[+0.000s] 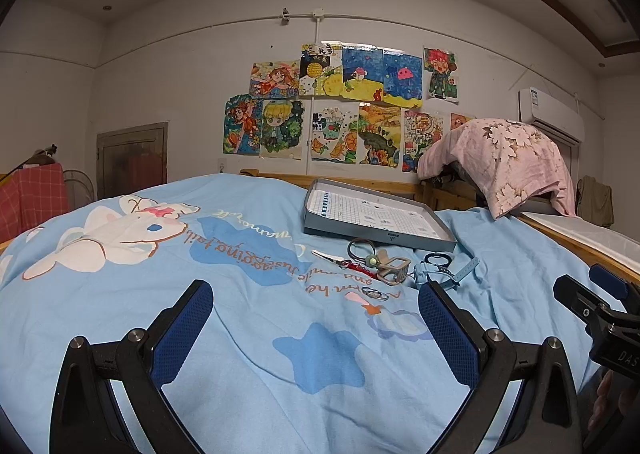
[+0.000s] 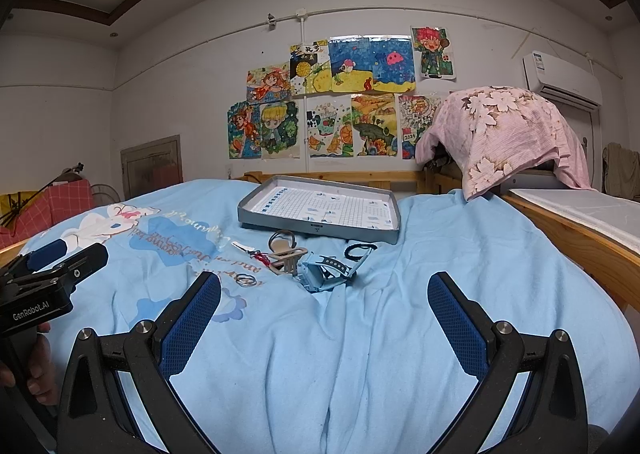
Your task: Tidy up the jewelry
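This is a bedroom in a home, probably a child's one. A bed with a light blue cartoon quilt (image 2: 360, 334) fills the near part, and its wooden frame (image 2: 580, 250) shows at the right. On the far wall hang many coloured drawings (image 2: 340, 101) (cartoon figures, fish, turtles). An air conditioner (image 2: 564, 77) sits high at the far right, above a pink flowered cloth (image 2: 508, 133). At the far left stands a small cupboard door (image 2: 152, 169).

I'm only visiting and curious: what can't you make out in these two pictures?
- Small jewelry pile, left view: tangled and tiny; single pieces unclear.
- Red item, right view: partly behind the beige clip.
- Whatever the pink floral cloth drapes over: hidden in both views.
- Tray print: too small to read.
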A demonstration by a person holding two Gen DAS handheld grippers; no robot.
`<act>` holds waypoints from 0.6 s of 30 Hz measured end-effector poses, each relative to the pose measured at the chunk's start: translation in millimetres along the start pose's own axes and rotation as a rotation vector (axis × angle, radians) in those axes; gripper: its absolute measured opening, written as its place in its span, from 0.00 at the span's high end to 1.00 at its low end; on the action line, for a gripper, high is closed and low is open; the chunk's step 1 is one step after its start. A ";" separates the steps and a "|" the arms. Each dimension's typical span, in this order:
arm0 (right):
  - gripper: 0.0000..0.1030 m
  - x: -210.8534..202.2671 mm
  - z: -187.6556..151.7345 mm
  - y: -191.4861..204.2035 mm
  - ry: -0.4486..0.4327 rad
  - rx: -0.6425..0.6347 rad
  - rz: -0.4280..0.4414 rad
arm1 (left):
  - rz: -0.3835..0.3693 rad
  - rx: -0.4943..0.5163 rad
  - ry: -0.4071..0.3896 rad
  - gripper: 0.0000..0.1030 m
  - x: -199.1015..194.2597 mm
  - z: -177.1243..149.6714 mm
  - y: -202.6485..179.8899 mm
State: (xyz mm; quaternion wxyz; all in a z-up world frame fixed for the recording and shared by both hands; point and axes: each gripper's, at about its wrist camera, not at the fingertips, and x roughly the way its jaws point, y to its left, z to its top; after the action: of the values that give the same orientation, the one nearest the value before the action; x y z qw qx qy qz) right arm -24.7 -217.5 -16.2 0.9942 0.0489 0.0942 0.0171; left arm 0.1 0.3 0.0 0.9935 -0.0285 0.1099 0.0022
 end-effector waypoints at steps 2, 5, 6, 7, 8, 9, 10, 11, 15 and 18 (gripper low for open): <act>0.01 0.2 0.1 0.1 0.000 0.000 0.000 | -0.001 0.000 0.001 0.00 0.0 0.0 0.0; 0.01 -1.1 -1.2 0.1 0.001 0.000 -0.001 | -0.001 -0.001 0.000 0.00 0.1 0.0 0.0; 0.01 -0.9 -0.8 -0.1 0.000 0.000 0.000 | -0.001 -0.001 0.001 0.00 0.1 -0.1 0.0; 0.01 -0.8 -0.8 0.0 0.000 0.000 0.001 | 0.000 -0.001 0.001 0.00 0.0 -0.1 0.0; 0.01 -0.4 -0.6 0.0 0.000 0.000 0.000 | 0.000 -0.001 0.001 0.00 0.0 -0.1 0.0; 0.01 -0.5 -0.9 0.1 0.000 0.000 0.000 | 0.000 -0.001 0.000 0.00 0.0 -0.1 0.0; 0.01 -0.2 -0.3 0.1 0.000 0.000 0.001 | -0.001 -0.001 0.001 0.00 0.0 0.0 0.0; 0.01 -0.2 -0.4 0.1 0.000 0.000 0.000 | 0.000 -0.001 0.001 0.00 0.1 0.0 0.0; 0.01 0.0 -0.3 0.2 0.001 0.000 0.001 | -0.001 -0.001 0.001 0.00 0.1 0.0 0.0; 0.01 -0.1 -0.3 0.3 0.001 0.000 0.001 | -0.001 -0.002 0.001 0.00 0.0 0.0 0.1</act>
State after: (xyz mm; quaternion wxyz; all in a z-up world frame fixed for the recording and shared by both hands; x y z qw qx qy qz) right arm -24.9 -217.2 -16.5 0.9942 0.0490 0.0944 0.0176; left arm 0.2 0.3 -0.1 0.9935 -0.0296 0.1104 0.0016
